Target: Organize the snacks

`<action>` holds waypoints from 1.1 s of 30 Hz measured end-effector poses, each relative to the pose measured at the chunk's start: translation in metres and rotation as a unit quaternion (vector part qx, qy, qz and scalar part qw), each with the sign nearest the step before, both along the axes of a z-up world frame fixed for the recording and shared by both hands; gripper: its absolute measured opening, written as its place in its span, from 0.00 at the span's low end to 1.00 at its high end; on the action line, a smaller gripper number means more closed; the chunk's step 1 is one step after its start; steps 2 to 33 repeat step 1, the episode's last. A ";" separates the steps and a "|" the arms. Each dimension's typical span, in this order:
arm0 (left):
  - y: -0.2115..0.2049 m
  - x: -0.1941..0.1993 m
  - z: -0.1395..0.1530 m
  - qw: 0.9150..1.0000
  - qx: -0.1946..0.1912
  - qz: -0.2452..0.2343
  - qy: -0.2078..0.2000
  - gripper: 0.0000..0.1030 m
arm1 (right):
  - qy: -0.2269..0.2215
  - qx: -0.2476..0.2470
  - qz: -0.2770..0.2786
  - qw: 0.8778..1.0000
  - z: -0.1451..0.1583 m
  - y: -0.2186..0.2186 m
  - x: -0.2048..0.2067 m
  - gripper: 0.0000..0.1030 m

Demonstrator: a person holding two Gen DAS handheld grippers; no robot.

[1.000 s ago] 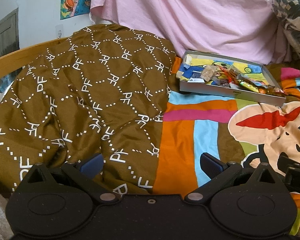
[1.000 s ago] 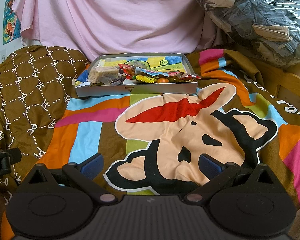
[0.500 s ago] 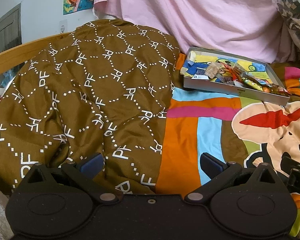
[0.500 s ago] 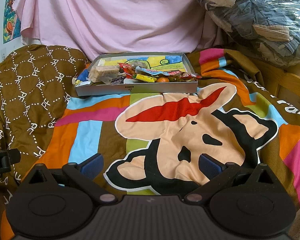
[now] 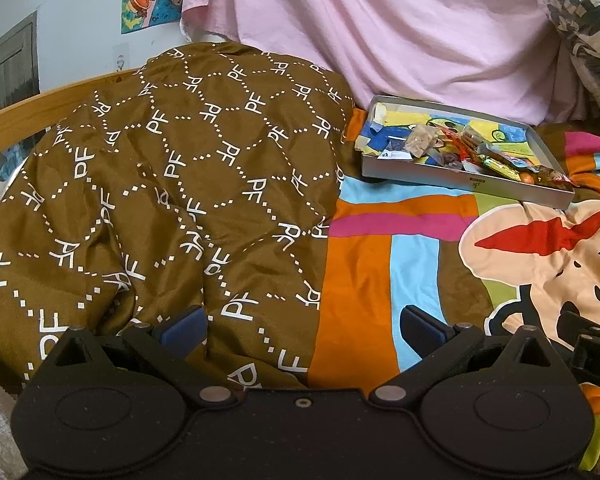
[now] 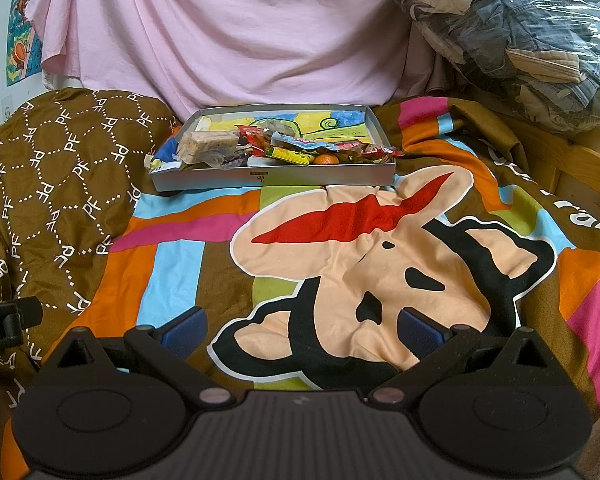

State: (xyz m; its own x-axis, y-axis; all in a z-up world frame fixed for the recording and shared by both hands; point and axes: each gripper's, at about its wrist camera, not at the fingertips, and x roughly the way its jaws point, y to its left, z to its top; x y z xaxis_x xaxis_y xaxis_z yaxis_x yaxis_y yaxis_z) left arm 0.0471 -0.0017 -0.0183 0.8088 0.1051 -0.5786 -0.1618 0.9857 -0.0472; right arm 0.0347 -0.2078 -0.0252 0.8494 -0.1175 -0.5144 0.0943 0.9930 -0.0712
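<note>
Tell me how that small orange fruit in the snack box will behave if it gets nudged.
The small orange fruit looks round, so it would probably roll. The wrappers crowding it and the box's front wall may stop it quickly. It likely needs a gentle grip.

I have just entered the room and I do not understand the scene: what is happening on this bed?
A person holds two grippers above a bed, about to sort snacks. The left gripper and the right gripper are both open and empty, low over the cartoon bedsheet. The grey snack box lies further back on the sheet, untouched, filled with wrapped snacks, among them a pale snack bar, a yellow wrapper and a small orange. A brown patterned blanket is bunched beside it.
</note>
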 end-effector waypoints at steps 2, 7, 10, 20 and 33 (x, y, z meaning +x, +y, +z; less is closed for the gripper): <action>0.000 0.000 0.000 1.000 0.000 0.000 0.000 0.99 | 0.000 0.000 0.000 1.000 0.000 0.000 -0.001 1.00; 0.000 0.000 0.000 1.000 0.000 0.000 0.000 0.99 | 0.000 0.000 0.000 1.000 0.000 0.000 -0.001 1.00; 0.000 0.000 0.000 1.000 0.000 0.000 0.000 0.99 | 0.000 0.000 0.000 1.000 0.000 0.000 -0.001 1.00; 0.000 0.000 0.000 1.000 0.000 0.000 0.000 0.99 | 0.000 0.000 0.000 1.000 0.000 0.000 -0.001 1.00; 0.000 0.000 0.000 1.000 0.000 0.000 0.000 0.99 | 0.000 0.000 0.000 1.000 0.000 0.000 -0.001 1.00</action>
